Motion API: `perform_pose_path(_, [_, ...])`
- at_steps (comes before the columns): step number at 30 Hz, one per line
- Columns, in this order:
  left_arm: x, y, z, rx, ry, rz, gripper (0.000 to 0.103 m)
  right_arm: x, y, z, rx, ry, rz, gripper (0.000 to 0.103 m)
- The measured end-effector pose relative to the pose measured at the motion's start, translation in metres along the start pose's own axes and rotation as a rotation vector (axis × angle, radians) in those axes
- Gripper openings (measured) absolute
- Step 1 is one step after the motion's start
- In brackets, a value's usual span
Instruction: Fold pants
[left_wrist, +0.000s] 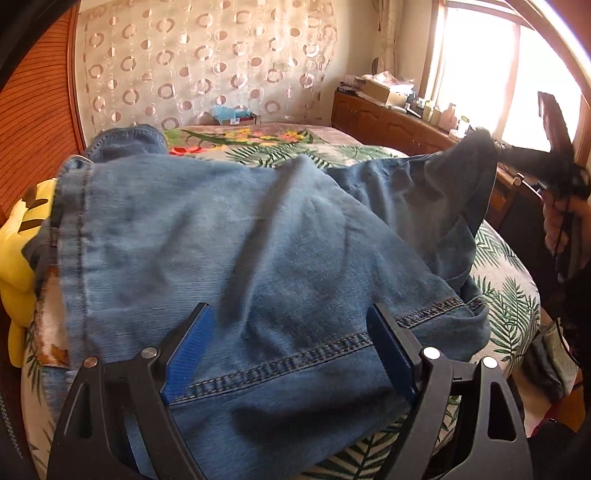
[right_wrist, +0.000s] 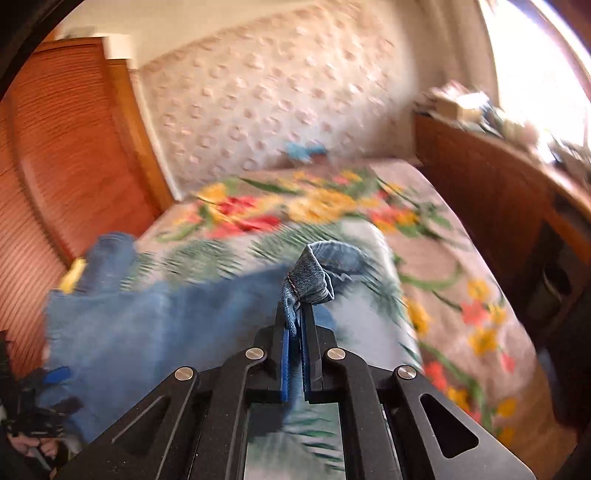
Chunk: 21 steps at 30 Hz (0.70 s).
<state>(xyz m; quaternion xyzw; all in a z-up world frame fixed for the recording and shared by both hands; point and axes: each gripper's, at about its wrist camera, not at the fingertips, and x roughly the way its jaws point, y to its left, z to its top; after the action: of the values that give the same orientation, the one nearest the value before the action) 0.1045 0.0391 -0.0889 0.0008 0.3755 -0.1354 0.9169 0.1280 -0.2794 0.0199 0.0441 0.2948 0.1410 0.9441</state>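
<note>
Early in the fold: my right gripper (right_wrist: 300, 314), clamped on a bunched corner of the jeans (left_wrist: 229, 236), lifts it above the bed (right_wrist: 461, 258), while my left gripper (left_wrist: 291, 350) stands wide over the denim, folding unfinished.

Count: 1 pair of blue jeans (left_wrist: 229, 236) spread on the bed, 1 bed (left_wrist: 509, 295) with leaf- and flower-print covers, 2 grippers: left gripper (left_wrist: 291, 350), right gripper (right_wrist: 297, 314). 1 yellow plush toy (left_wrist: 18, 258) at the bed's left edge. 1 wooden cabinet (left_wrist: 388, 122) along the window wall.
</note>
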Motion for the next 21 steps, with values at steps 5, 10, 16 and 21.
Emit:
perform_pose_path(5, [-0.017, 0.01, -0.002, -0.02, -0.041, 0.009, 0.085, -0.018, 0.074, 0.014, -0.109, -0.019, 0.202, 0.005])
perform_pose_path(10, [-0.02, 0.015, -0.006, -0.027, -0.036, 0.013, 0.085, -0.004, 0.122, -0.011, -0.179, 0.095, 0.319, 0.007])
perform_pose_path(16, [-0.013, 0.013, -0.005, -0.024, -0.024, 0.008, 0.085, 0.012, 0.126, -0.041, -0.201, 0.17, 0.35, 0.019])
perform_pose_path(21, [-0.004, 0.006, 0.002, -0.007, -0.019, -0.004, 0.085, 0.019, 0.107, -0.037, -0.169, 0.166, 0.31, 0.03])
